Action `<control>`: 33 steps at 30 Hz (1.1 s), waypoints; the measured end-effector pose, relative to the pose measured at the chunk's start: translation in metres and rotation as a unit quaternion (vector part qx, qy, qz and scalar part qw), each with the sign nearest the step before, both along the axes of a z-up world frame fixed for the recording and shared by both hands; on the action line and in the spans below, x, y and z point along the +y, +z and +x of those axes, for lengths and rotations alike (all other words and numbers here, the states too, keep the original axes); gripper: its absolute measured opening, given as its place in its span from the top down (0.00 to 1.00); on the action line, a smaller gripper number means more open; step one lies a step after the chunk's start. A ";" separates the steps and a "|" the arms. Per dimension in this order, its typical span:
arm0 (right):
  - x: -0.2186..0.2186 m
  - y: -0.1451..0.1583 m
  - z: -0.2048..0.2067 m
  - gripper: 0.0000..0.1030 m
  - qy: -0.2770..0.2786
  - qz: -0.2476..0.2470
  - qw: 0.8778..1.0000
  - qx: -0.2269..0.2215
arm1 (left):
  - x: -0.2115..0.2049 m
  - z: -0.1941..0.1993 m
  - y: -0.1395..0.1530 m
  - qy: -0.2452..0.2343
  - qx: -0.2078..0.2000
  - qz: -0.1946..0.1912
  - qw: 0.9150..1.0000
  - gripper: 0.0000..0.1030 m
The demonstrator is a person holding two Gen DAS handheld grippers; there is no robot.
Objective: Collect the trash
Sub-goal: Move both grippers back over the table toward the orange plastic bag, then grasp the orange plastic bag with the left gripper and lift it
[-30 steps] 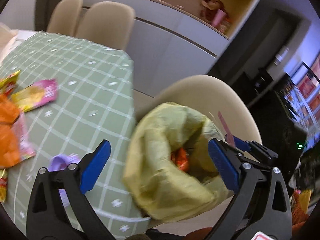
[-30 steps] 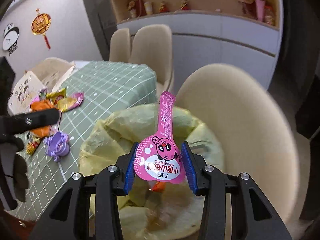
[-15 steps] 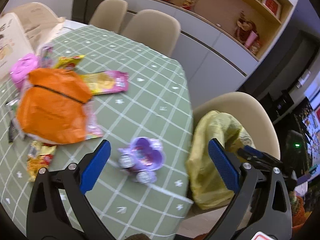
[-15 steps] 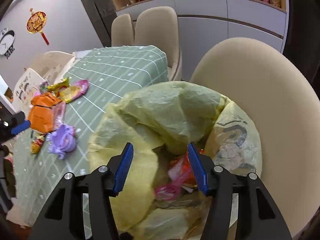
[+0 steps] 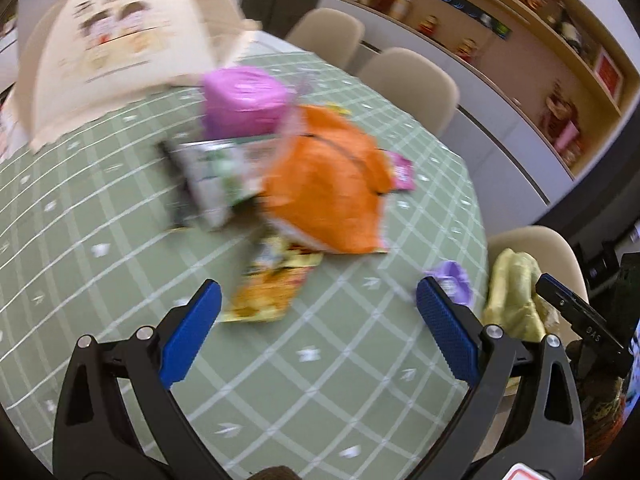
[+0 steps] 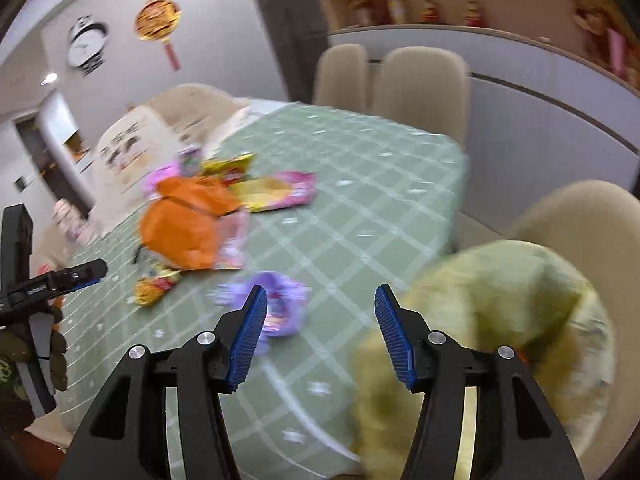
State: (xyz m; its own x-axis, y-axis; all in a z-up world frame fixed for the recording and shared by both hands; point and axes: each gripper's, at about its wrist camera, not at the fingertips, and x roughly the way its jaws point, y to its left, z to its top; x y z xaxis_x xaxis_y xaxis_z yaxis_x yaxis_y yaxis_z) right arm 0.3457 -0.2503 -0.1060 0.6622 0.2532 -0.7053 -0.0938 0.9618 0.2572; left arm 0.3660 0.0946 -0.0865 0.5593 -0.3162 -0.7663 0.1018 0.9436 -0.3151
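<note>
Trash lies on the green checked tablecloth [image 5: 120, 240]: an orange wrapper [image 5: 324, 192], a yellow snack packet [image 5: 272, 284], a purple jelly cup [image 5: 452, 280], a green-white pack [image 5: 216, 184] and a pink tub [image 5: 244, 100]. My left gripper [image 5: 316, 320] is open and empty over the table, just short of the yellow packet. My right gripper [image 6: 320, 320] is open and empty, at the table's edge beside the purple cup [image 6: 280, 300]. The yellow trash bag [image 6: 500, 320] sits on a chair at the right, also in the left view [image 5: 516, 296].
A cream mesh food cover [image 5: 120, 52] stands at the table's far left. Beige chairs [image 6: 420, 88] line the far side, with a white cabinet and shelves behind. The other gripper shows in each view's edge [image 6: 60, 280].
My right gripper dropped the pink jelly wrapper into the bag and swung left toward the table. My left gripper swung left from the bag to the pile of wrappers.
</note>
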 end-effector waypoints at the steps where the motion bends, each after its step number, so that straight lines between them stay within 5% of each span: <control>1: 0.012 0.000 0.004 0.48 0.013 0.000 1.000 0.001 | 0.009 -0.001 -0.001 0.007 0.001 -0.002 1.000 0.09; 9: 0.085 0.003 0.027 0.48 0.055 -0.010 0.998 -0.006 | 0.048 0.004 -0.010 -0.002 -0.017 -0.019 1.000 0.09; 21: 0.097 -0.004 0.032 0.48 0.056 -0.026 0.998 0.032 | -0.023 0.105 -0.009 -0.109 -0.054 0.032 0.992 0.18; 27: 0.094 -0.028 0.029 0.48 0.042 -0.030 0.996 0.073 | -0.037 0.140 -0.029 -0.105 -0.008 0.039 0.994 0.44; 31: 0.099 -0.034 0.030 0.48 0.037 -0.047 0.995 0.075 | -0.025 0.135 -0.032 -0.111 0.017 -0.010 0.994 0.71; 33: 0.107 -0.033 0.031 0.48 0.043 -0.051 0.995 0.069 | -0.013 0.124 -0.028 -0.107 0.014 -0.030 0.994 0.74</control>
